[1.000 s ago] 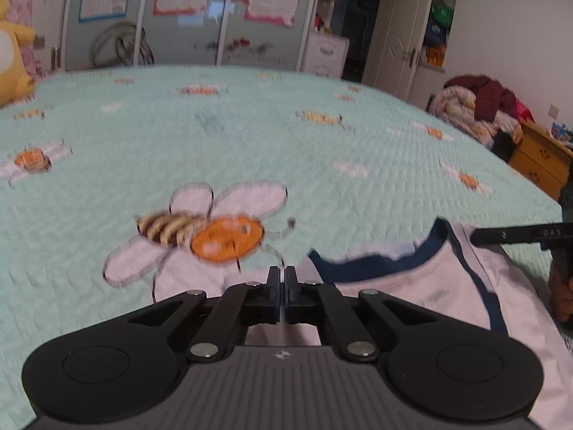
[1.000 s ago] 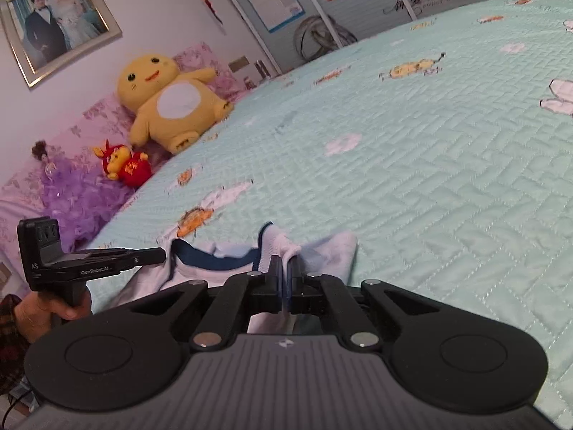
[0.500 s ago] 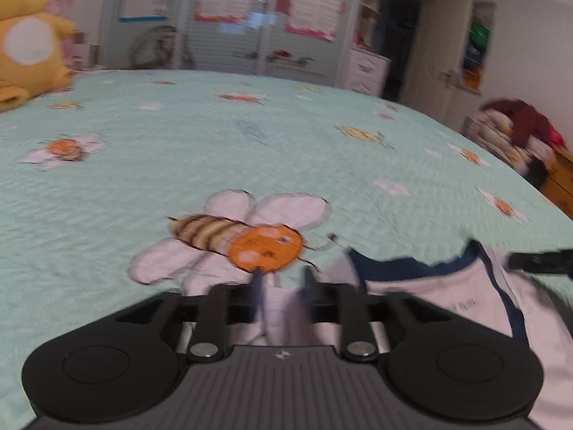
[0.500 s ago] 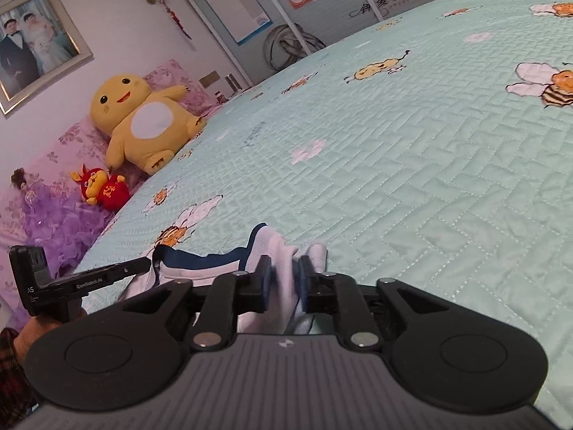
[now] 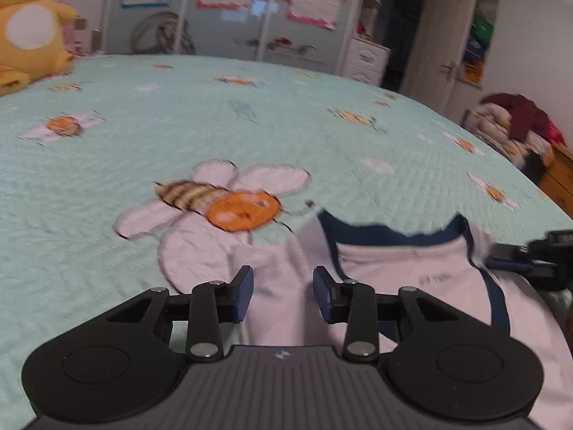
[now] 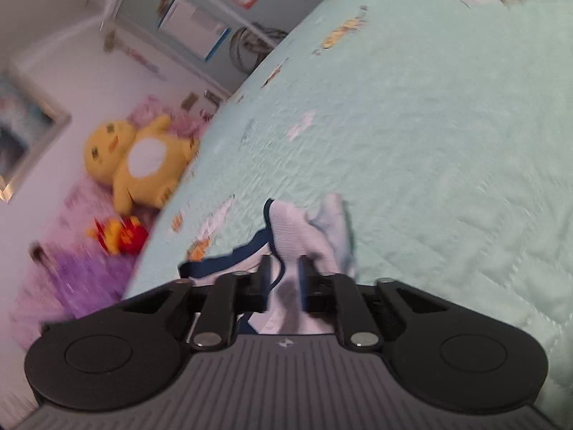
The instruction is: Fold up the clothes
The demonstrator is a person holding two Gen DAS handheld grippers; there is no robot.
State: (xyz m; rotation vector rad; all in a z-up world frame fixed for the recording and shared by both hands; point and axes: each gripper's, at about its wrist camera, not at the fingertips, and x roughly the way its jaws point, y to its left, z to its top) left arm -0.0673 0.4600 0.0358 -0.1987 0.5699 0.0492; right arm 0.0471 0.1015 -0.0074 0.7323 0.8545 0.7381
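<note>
A white shirt (image 5: 404, 272) with a navy collar lies on the mint bee-print bedspread (image 5: 250, 107), collar toward the far side. My left gripper (image 5: 283, 279) is open over the shirt's left shoulder; the cloth lies slack between its blue pads, untouched. My right gripper (image 6: 284, 268) is rolled to one side. Its jaws are closing, with a bunched fold of the shirt (image 6: 304, 225) in the narrow gap, and I see no firm pinch. In the left wrist view the right gripper (image 5: 526, 254) shows side-on at the shirt's right shoulder.
A yellow plush toy (image 6: 143, 165) and a small red toy (image 6: 121, 236) sit at the head of the bed by purple bedding. A heap of clothes (image 5: 512, 125) and a wooden cabinet (image 5: 558, 182) stand off the bed's right side. Wardrobe doors (image 5: 229, 10) are behind.
Both grippers were shut on the shirt a second ago; now their jaws stand apart and the cloth has slumped. The right gripper has rolled and sunk a little.
</note>
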